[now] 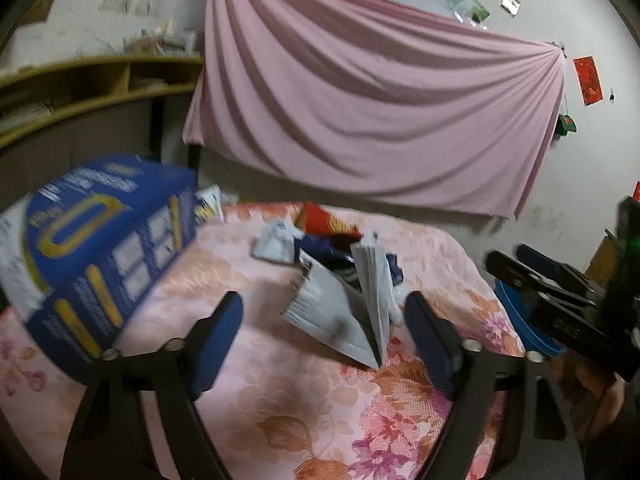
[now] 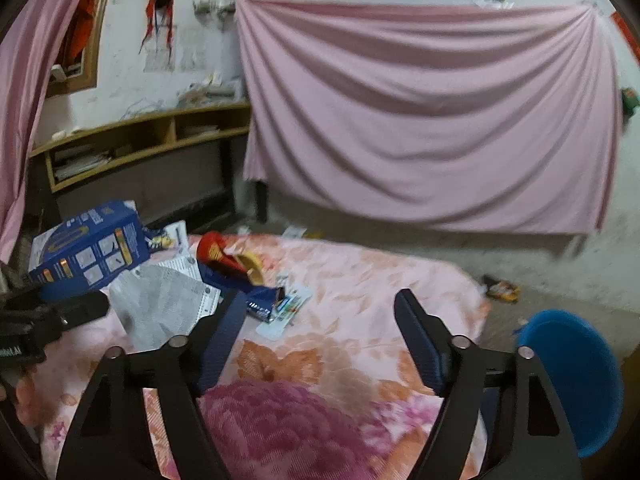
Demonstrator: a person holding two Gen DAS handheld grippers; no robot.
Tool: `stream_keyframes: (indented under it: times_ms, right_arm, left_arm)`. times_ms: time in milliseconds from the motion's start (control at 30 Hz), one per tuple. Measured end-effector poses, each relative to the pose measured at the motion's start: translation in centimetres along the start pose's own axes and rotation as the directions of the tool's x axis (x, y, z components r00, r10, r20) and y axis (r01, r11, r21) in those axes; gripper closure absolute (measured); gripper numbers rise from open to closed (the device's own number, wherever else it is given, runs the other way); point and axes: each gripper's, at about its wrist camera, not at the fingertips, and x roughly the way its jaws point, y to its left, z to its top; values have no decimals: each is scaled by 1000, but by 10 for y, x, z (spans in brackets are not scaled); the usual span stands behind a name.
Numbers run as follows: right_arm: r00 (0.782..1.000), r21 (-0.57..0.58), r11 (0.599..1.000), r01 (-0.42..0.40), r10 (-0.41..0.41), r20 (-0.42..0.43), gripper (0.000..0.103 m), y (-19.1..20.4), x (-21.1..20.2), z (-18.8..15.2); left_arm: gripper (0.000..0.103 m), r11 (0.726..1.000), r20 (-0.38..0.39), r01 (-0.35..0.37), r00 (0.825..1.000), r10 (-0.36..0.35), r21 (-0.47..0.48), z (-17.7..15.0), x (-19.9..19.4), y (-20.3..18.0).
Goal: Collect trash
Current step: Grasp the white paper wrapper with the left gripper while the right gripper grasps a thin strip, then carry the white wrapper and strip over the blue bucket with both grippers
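Observation:
Trash lies on a pink floral cloth (image 1: 280, 380) that covers the table. A folded grey paper (image 1: 340, 312) stands just ahead of my open left gripper (image 1: 324, 300), between its fingers but untouched. Behind it lie a red wrapper (image 1: 320, 218) and dark blue packaging (image 1: 320, 246). A large blue carton (image 1: 104, 248) lies at the left. In the right wrist view my right gripper (image 2: 320, 300) is open and empty above the cloth (image 2: 360, 280), near a white blister pack (image 2: 286, 312), a blue wrapper (image 2: 256, 296), the red wrapper (image 2: 216, 252), the grey paper (image 2: 160, 304) and the carton (image 2: 88, 252).
A blue bin (image 2: 576, 376) stands on the floor right of the table; its rim shows in the left wrist view (image 1: 520, 320). The other gripper (image 1: 560, 308) hovers at the right. A pink sheet (image 2: 432, 120) hangs behind. A wooden shelf (image 2: 140, 140) is back left. A wrapper (image 2: 500, 288) lies on the floor.

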Motion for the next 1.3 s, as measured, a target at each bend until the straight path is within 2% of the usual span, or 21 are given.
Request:
stream_keyframes:
  times_ms: [200, 333, 533, 667, 900, 1000, 1033, 1133, 1300]
  right_arm:
    - [988, 6, 997, -77, 77, -134, 43, -7, 41, 0]
    - [964, 36, 992, -118, 124, -235, 51, -12, 64, -2]
    - [928, 54, 986, -155, 164, -334, 57, -6, 89, -6]
    - [903, 86, 982, -167, 188, -385, 62, -4, 104, -7]
    - [888, 92, 987, -133, 160, -430, 63, 2, 123, -5]
    - [885, 84, 987, -135, 159, -437, 85, 4, 125, -4]
    - [885, 90, 987, -136, 162, -436, 102, 2, 124, -5]
    - [883, 114, 984, -135, 172, -436, 100, -5, 120, -8]
    - [904, 120, 985, -123, 161, -396, 101, -19, 95, -12]
  left_arm:
    - [34, 997, -103, 44, 993, -50, -57, 1, 24, 3]
    - [54, 996, -161, 52, 985, -63, -69, 2, 36, 3]
    - [85, 994, -184, 68, 979, -82, -83, 7, 41, 4]
    - [95, 994, -175, 60, 982, -76, -90, 8, 39, 6]
    - [99, 995, -112, 48, 992, -58, -88, 7, 21, 1]
    - [101, 996, -99, 48, 994, -56, -81, 6, 15, -3]
    - [101, 996, -94, 49, 994, -57, -78, 6, 12, -5]
    - [101, 996, -84, 53, 995, -58, -66, 6, 9, -8]
    - [102, 997, -56, 66, 996, -67, -26, 10, 5, -16]
